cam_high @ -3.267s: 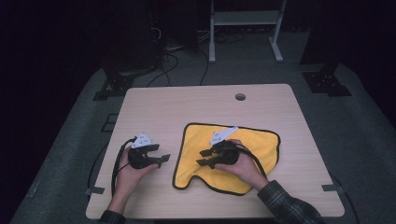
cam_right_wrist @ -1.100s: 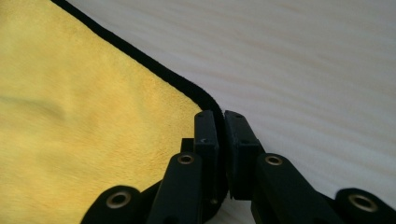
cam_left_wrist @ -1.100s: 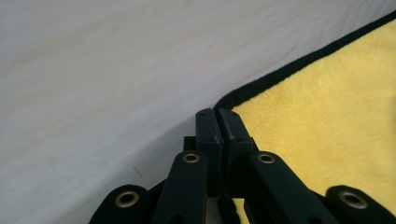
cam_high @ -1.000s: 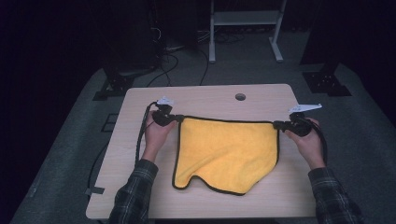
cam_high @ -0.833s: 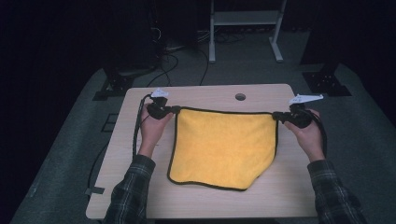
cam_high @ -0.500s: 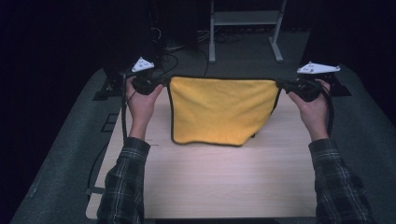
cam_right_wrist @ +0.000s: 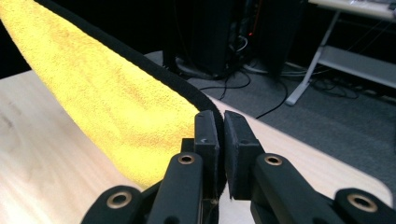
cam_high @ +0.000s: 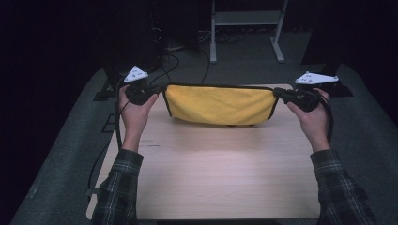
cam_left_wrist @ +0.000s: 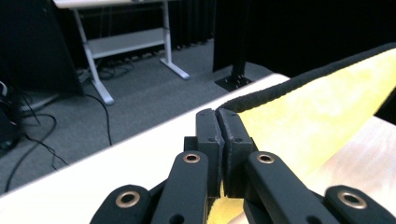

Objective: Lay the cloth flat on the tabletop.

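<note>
Pale wood tabletop point(cam_high: 216, 173) fills the high view, dark carpet point(cam_high: 65, 154) around it, and my left gripper point(cam_high: 157, 90) and right gripper point(cam_high: 279, 93) stretch the yellow cloth point(cam_high: 218, 103) taut above the far edge. In the left gripper view my jaws pinch a black-trimmed corner; a white table frame point(cam_left_wrist: 102, 46) stands behind. In the right gripper view my jaws clamp the other corner, cables point(cam_right_wrist: 243, 79) on the floor.

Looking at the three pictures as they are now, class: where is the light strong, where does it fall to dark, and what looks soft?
High view: bright pool on the table, surroundings near black. Left gripper view: yellow cloth glares pale; nearest jaw links look soft. Right gripper view: the cloth's far end blurs.
</note>
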The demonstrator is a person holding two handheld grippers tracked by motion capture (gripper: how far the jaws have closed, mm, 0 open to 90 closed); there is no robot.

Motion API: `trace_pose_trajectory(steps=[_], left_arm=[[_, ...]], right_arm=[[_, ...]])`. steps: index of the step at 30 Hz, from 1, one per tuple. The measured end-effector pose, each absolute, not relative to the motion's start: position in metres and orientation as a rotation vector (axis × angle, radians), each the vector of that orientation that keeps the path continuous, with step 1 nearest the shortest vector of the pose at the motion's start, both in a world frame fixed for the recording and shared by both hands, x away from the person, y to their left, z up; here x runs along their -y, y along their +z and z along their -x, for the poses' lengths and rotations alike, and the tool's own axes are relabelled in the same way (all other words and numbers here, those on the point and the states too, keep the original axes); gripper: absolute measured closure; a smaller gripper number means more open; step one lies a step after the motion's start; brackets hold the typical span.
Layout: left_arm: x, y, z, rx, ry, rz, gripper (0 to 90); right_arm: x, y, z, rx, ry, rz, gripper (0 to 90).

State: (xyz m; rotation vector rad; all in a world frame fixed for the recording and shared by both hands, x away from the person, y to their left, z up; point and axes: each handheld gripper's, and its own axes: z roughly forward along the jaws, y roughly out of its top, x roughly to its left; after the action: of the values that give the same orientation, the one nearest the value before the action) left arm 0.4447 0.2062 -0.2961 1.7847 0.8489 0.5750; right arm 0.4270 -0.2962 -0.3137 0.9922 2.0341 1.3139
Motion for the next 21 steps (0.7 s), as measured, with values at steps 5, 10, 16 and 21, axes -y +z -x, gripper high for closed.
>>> trace_pose_trajectory(steps=[5,10,16,21], left_arm=[[-0.212,-0.317,-0.423,-0.857,0.521,-1.815,87.6],[-0.218,-0.332,-0.403,-0.852,0.485,-1.830,87.5],[-0.225,-0.371,-0.371,-0.880,0.411,-1.882,87.5],[-0.229,-0.395,-0.359,-0.908,0.344,-1.917,87.4]], right_arm=[[0.296,-0.331,-0.413,-2.084,1.348,-0.985,83.9],[0.295,-0.354,-0.389,-2.142,1.372,-0.967,83.8],[0.294,-0.386,-0.357,-2.253,1.335,-0.955,83.8],[0.294,-0.408,-0.343,-2.328,1.295,-0.977,83.7]])
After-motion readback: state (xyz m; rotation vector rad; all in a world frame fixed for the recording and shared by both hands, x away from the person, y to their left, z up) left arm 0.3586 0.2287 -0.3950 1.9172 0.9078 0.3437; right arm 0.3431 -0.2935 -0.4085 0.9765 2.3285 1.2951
